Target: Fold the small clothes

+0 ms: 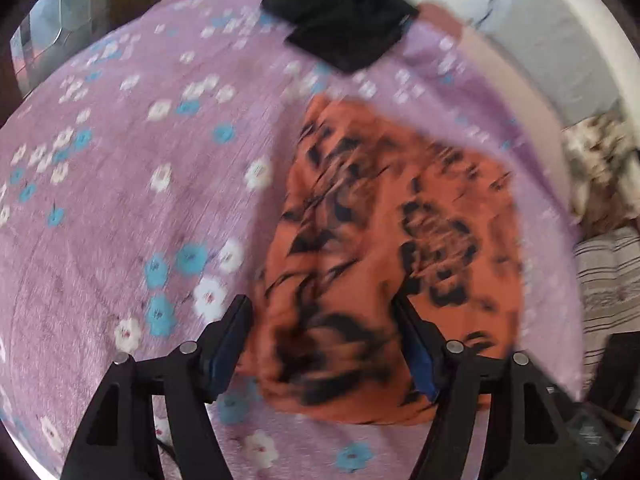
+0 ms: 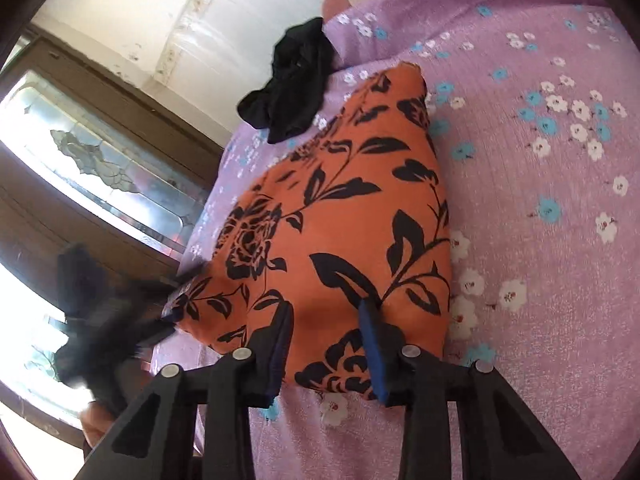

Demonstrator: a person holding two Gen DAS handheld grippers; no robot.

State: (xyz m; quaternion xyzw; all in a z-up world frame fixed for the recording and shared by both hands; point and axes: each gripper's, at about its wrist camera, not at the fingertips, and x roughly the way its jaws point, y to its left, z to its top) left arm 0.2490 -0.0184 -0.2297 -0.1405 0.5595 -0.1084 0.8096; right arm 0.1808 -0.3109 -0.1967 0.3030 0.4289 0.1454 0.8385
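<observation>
An orange garment with a black flower print point(image 1: 384, 248) lies on the purple flowered bed cover point(image 1: 120, 200); it also shows in the right wrist view point(image 2: 340, 216). My left gripper point(image 1: 322, 312) is open, its fingers straddling the garment's near edge; the view is blurred. My right gripper point(image 2: 326, 320) is open over the garment's near edge, its fingers apart with cloth between them. The left gripper shows blurred at the garment's left corner in the right wrist view point(image 2: 160, 320).
A black garment point(image 1: 340, 20) lies crumpled at the far edge of the bed, seen also in the right wrist view point(image 2: 292, 84). A wooden glazed door point(image 2: 80, 152) stands left of the bed. Striped and patterned fabrics point(image 1: 608, 272) lie beyond the bed's right edge.
</observation>
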